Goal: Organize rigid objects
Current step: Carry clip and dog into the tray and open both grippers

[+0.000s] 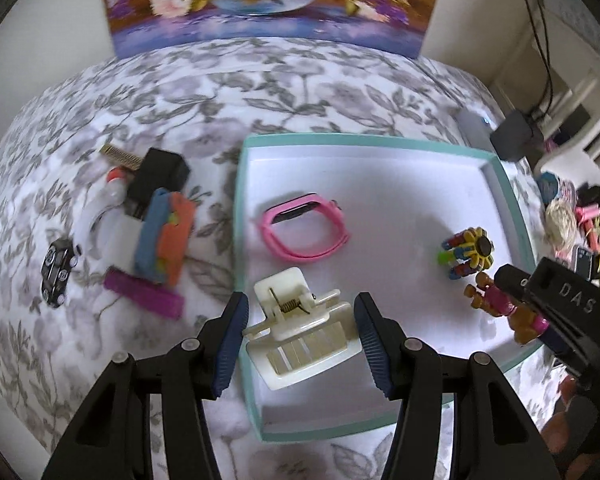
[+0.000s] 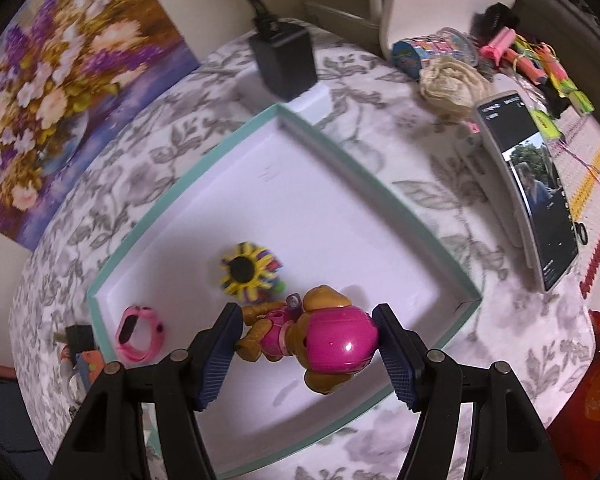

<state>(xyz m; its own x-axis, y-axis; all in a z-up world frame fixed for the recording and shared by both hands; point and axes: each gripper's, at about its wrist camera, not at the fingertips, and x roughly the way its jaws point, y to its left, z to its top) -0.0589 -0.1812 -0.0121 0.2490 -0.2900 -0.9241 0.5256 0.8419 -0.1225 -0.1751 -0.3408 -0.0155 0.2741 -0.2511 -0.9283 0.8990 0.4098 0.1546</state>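
Left gripper (image 1: 300,330) spread around cream hair claw (image 1: 300,332); right gripper (image 2: 306,344) apparently pinching puppy figure (image 2: 320,340), contact unclear; "DAS" lettering readable on its body; phone (image 2: 528,196) text illegible

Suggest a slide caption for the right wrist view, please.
Right gripper straddles the toy dog over the teal-rimmed tray.

From my left wrist view the tray (image 1: 248,208) fills the centre of the frame; in it the hair claw (image 1: 300,332) lies at lower centre, the watch band (image 1: 306,228) just above it, the spiky toy (image 1: 468,254) at right, the dog figure (image 1: 500,304) below that; a heap with the toy car (image 1: 58,272) sits on the bench (image 1: 180,88) at left; the painting (image 1: 272,0) stands behind, at top.
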